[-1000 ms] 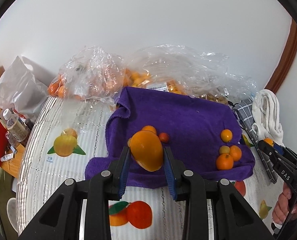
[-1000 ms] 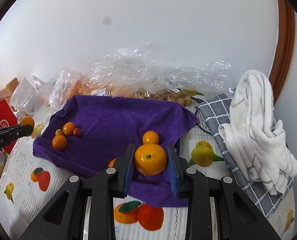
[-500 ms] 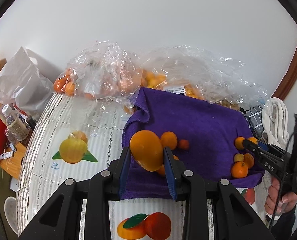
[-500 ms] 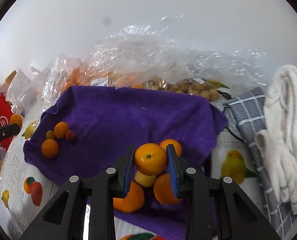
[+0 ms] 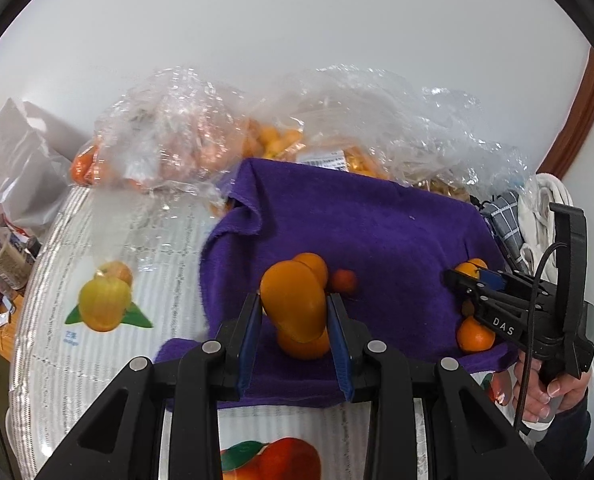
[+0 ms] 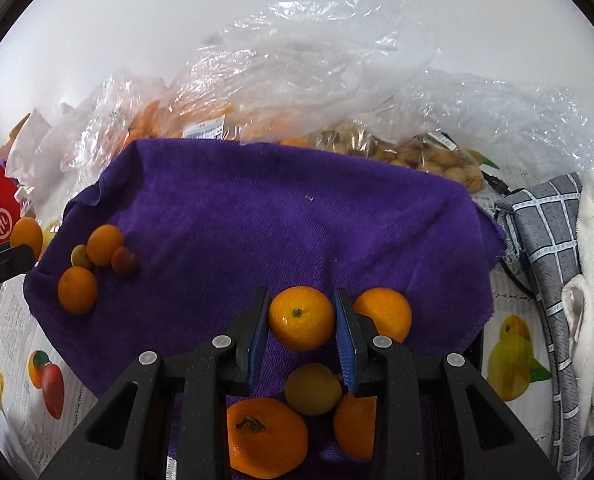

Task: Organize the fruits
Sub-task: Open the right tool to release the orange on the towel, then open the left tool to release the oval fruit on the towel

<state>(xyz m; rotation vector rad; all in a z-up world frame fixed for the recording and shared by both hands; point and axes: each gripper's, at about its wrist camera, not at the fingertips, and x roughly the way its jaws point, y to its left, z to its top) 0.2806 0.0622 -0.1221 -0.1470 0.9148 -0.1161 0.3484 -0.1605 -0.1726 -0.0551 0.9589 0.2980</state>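
The left tool (image 5: 295,322) is clamped on an elongated orange fruit (image 5: 295,304) at lower centre, above the purple towel (image 5: 377,232). The right tool (image 6: 300,330) grips a round orange (image 6: 301,317) at lower centre, over other oranges on that towel.

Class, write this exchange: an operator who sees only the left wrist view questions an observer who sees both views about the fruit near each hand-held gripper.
Operator: What is in the right hand-held gripper?
Observer: A mandarin, clamped, with its green stem scar facing the camera.
Operator: What lies near it?
Observer: A yellow fruit on the towel, just nearer the camera.
Operator: Is anything hidden behind my mango?
Observer: A small yellow-green fruit, beside the red one.
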